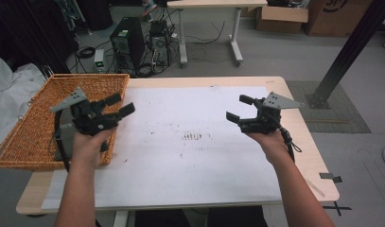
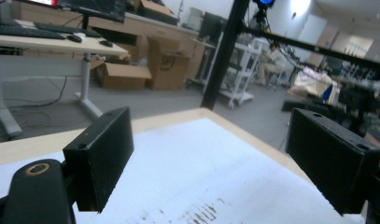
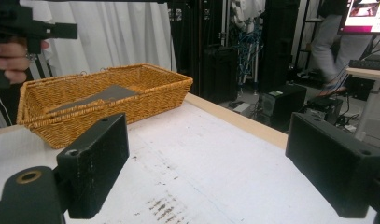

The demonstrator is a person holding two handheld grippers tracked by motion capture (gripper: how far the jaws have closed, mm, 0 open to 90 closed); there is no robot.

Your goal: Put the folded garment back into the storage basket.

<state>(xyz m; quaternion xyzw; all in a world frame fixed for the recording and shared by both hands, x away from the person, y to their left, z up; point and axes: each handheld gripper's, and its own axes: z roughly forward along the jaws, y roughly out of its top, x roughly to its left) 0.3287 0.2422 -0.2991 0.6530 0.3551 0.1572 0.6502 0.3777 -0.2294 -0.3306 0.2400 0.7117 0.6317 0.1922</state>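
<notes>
My left gripper hangs above the table's left side, at the near right edge of a wicker basket, and points right across the table. Its jaws stand wide apart with nothing between them, as the left gripper view confirms. My right gripper hovers over the right part of the white sheet and points left, jaws apart and empty. In the right gripper view the basket holds a flat grey piece, and the other hand with its gripper is at the top left.
Dark smudges mark the sheet's middle. Behind the table on the floor stand computer towers with cables, a white desk and cardboard boxes. A black slanted post rises at the right. White cloth lies left of the basket.
</notes>
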